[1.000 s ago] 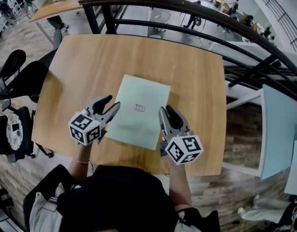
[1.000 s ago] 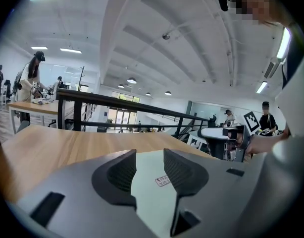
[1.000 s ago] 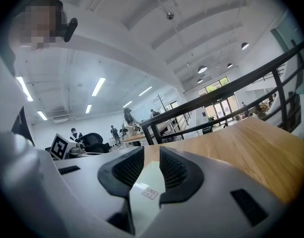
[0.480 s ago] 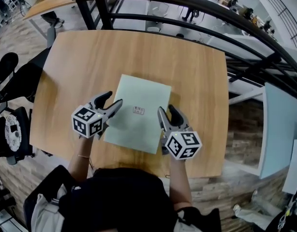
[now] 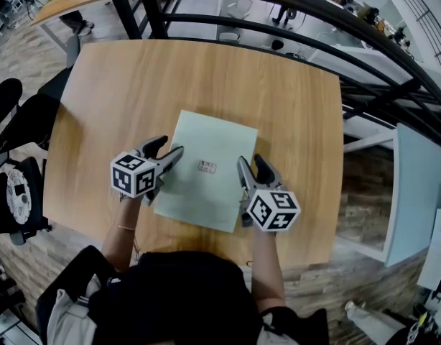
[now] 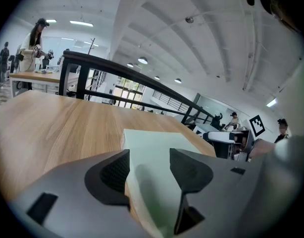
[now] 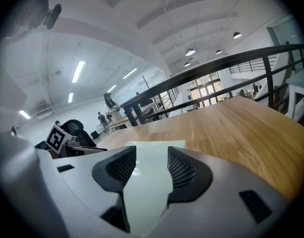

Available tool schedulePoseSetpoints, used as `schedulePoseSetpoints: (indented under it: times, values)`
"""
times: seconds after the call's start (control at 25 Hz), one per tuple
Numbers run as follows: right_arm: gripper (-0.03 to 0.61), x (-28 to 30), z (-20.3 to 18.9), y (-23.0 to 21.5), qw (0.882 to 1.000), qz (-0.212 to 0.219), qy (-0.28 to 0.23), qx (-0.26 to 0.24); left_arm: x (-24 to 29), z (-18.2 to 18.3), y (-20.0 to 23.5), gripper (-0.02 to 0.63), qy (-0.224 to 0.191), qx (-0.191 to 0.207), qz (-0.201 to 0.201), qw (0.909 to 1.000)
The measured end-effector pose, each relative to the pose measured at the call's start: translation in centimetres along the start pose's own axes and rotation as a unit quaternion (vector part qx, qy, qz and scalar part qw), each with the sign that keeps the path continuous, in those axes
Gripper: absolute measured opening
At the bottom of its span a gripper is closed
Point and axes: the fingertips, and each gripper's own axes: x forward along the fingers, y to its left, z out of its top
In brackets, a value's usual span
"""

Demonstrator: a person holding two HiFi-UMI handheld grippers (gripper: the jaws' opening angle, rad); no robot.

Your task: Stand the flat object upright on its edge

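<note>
Evidently the approach was in hand: the pale green board [image 5: 213, 139] lay flat near the surface's [image 5: 206, 70] near edge, ungripped. The left tongs [image 5: 170, 146] and right tongs [image 5: 251, 160], spread wide after just opening, straddled its side edges without pinching. Next they probably needed to close and tip it up.

We see a pale green flat board [image 5: 213, 146] lying face-down-flat on the wooden table [image 5: 206, 77], with a small label [image 5: 207, 167] near its centre. We hold the left gripper [image 5: 170, 146] at the board's left edge and the right gripper [image 5: 250, 160] at its right edge. Both sets of jaws have just been opening and stand apart, each with its edge of the board between them.
</note>
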Motion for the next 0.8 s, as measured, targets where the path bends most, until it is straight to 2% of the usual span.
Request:
schedulePoseSetpoints:
  times: [0.4,0.8]
  values:
    - [0.216,1.2,-1.9,-1.8,0.999,-0.016,0.04,0.011,1.7,-1.0,0.9,0.244,0.019,-0.012,0.004,0.9997]
    - [0.222,2.2,-3.2,-2.1,0.998,-0.01,0.057,0.039,3.0,-1.6,1.1,0.245,0.026,-0.034,-0.006,0.9991]
